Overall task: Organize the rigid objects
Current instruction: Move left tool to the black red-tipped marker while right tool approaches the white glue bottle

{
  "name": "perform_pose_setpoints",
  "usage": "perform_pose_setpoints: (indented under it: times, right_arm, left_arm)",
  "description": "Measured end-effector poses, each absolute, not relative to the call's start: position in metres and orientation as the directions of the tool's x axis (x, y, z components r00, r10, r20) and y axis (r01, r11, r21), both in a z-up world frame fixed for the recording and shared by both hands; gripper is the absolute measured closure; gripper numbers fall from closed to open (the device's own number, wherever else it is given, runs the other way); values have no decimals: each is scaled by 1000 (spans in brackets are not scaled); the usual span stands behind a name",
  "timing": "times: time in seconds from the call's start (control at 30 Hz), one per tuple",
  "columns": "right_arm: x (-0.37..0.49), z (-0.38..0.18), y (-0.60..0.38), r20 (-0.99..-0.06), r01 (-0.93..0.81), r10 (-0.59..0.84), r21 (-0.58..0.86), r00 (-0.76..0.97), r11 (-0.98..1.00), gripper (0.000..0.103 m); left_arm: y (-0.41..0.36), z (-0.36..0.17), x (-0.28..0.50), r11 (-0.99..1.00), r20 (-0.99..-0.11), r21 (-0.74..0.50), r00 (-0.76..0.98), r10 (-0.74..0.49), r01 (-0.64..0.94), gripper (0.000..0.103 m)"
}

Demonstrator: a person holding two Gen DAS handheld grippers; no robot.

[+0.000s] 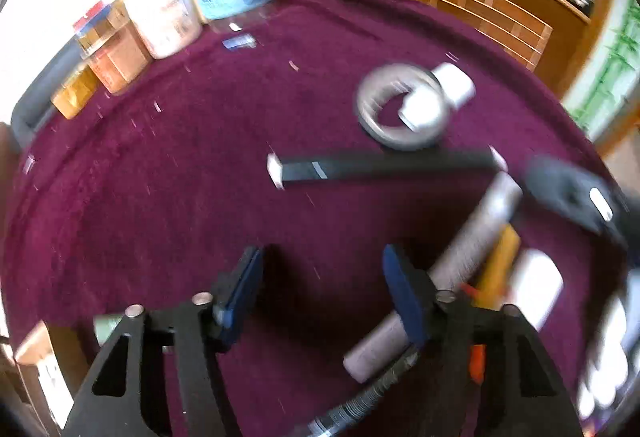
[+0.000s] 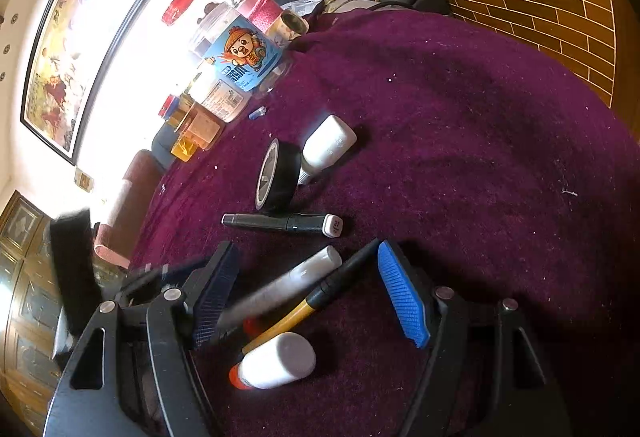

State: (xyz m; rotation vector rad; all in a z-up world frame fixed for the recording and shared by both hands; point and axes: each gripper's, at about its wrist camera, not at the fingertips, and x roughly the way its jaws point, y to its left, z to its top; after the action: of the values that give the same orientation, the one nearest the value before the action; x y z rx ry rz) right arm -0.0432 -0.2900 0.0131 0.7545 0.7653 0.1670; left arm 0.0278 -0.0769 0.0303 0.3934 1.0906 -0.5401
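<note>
Grey tube, yellow pen and white glue stick are lying grouped at the near edge of the purple table. Marker, tape roll and white bottle are awaiting sorting mid-table. Left gripper and right gripper are both standing released, gripping nothing.

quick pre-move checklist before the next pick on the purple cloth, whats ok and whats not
1. Left gripper empty, nothing between its fingers: ok.
2. Right gripper jaws apart, not pressing anything: ok.
3. Grey tube, yellow pen and white glue stick lie together between the right gripper's fingers; single target separated: not ok.
4. Black marker lies alone on the purple cloth, free to grasp: ok.
5. White bottle leans against the black tape roll, touching: not ok for a clean single pick.
6. Left wrist view sharp enough to aim: not ok, blurred.
</note>
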Motion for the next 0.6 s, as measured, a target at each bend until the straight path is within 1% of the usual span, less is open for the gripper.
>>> perform_pose_setpoints:
  times: [0.13,0.3,0.5,0.57,0.6]
  right_arm:
    - [-43,13,-290,-566,125,398,673,722,729,31]
    - [-43,13,-290,-565,125,397,673,723,729,31]
    - [-43,13,-290,-564,125,398,674,724,728,31]
    - [-42,13,-290,-563,124,398,674,724,728,31]
    - [-43,13,-290,-564,124,399,674,723,728,31]
  left_arm:
    - [-49,39,1,789,-916,-61,280,-288,612,55]
    - [-17,60,-19,810,-860,-200,297,-414,551,54]
    - [-23,54,-42,795,-844,-235,289,-452,558,53]
    - [-30,48,-52,781,-846,-220,284,-452,585,53]
    - [-34,48,-65,769,-847,-190,295,-443,610,51]
